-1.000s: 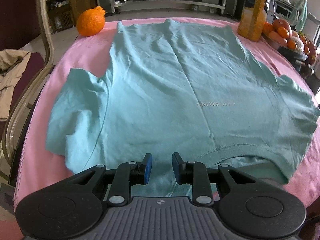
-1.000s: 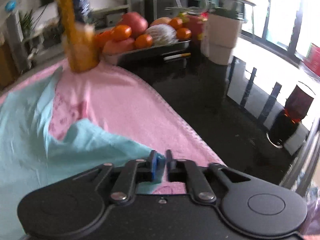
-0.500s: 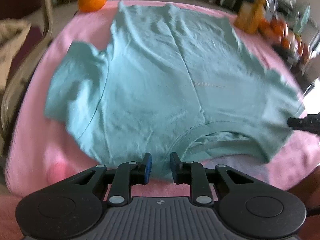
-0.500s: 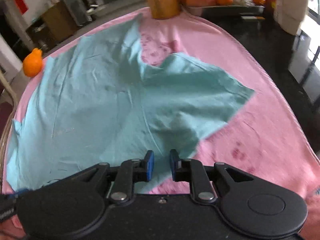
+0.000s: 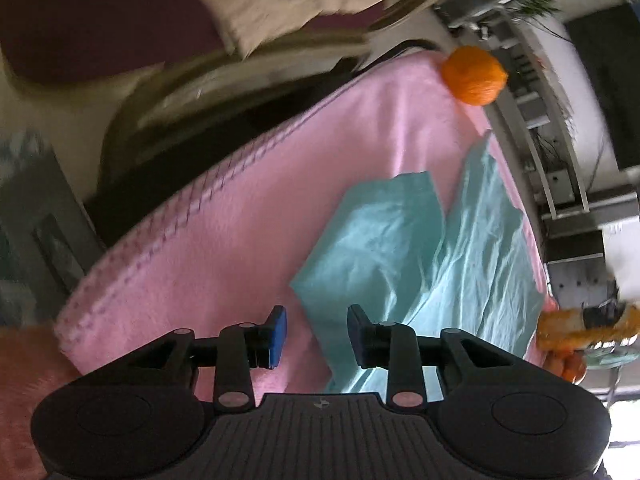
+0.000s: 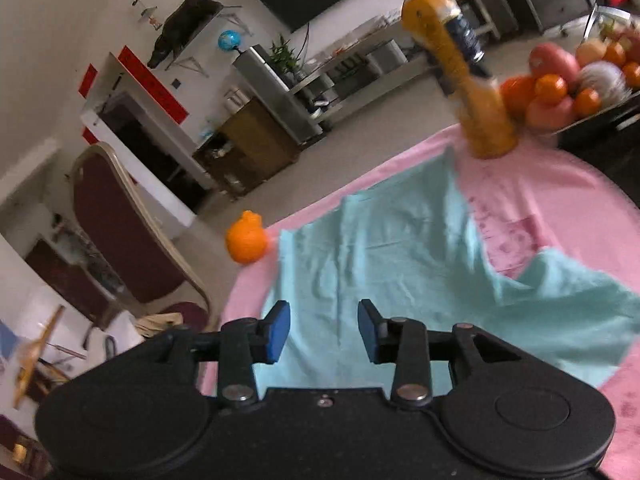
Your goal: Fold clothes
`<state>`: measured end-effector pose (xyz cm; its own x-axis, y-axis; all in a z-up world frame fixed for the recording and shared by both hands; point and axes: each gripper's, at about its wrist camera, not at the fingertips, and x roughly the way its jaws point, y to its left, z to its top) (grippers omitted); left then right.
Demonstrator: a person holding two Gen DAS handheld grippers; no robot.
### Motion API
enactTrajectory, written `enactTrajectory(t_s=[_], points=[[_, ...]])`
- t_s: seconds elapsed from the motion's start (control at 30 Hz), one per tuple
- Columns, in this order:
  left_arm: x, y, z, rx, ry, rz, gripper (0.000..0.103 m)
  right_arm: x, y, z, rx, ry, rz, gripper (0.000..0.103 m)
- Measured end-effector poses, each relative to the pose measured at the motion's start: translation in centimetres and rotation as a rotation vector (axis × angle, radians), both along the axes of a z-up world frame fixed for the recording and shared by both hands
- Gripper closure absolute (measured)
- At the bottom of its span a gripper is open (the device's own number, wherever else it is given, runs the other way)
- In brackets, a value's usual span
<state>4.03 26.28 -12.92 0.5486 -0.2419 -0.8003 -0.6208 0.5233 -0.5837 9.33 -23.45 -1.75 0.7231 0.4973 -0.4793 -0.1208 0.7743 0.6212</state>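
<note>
- One teal T-shirt [image 6: 384,264] on a pink blanket [image 6: 568,200] that covers the table; shirt lies spread flat, lightly creased.
- In the right wrist view one sleeve [image 6: 568,320] sticks out to the right over the pink; in the left wrist view another sleeve [image 5: 380,240] lies as a flap beside the body of the shirt.
- No readable print on the shirt in these views.
- One loose orange fruit [image 6: 246,242] at the far corner of the blanket, just beside the shirt's edge, not touching as far as can be told.
- One bottle of orange drink [image 6: 464,76] standing at the far right edge of the blanket; dark blue label, text blurred and unreadable.
- One tray of piled fruit [image 6: 568,88] beyond the bottle; pieces too blurred to count.
- One chair [image 6: 120,232] with maroon upholstery to the left of the table.
- Two grippers. Left gripper [image 5: 316,336]: jaws apart and opening, over the blanket beside the sleeve's corner, nothing pinched.
- Right gripper [image 6: 323,330]: jaws apart and opening, above the shirt's body, no cloth between the pads.
</note>
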Motion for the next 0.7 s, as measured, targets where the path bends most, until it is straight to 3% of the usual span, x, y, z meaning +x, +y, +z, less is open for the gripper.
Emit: enactTrajectory(t_s=[0.17,0.3,0.37,0.57,0.63,0.7], points=[[0.7,-0.7,-1.1,-0.042,-0.018,0.065,0.071,2.0,-1.8,-1.3,0.017,-0.058,0.029,0.067],[1.1,-0.5,-1.2,-0.054,-0.055,0.11,0.071,1.2,-4.0,-3.6,0.13,-0.048,-0.013,0.067],[0.9,-0.6,-0.8,-0.009,-0.071,0.139,0.075,1.1,-4.5,-4.6,0.171,-0.012,-0.044,0.067],[1.1,-0.5,0.5,0.154,-0.094,0.196,0.087,1.2,-3.9,-4.7,0.141,-0.015,-0.028,0.067],[1.1,-0.5,0.8,0.212,-0.086,0.218,0.103,1.1,-3.5,-4.8,0.118,-0.012,-0.02,0.067],[1.0,-1.4,1.9,0.314,-0.1,0.201,0.103,1.0,-3.4,-4.9,0.102,-0.003,-0.018,0.067]])
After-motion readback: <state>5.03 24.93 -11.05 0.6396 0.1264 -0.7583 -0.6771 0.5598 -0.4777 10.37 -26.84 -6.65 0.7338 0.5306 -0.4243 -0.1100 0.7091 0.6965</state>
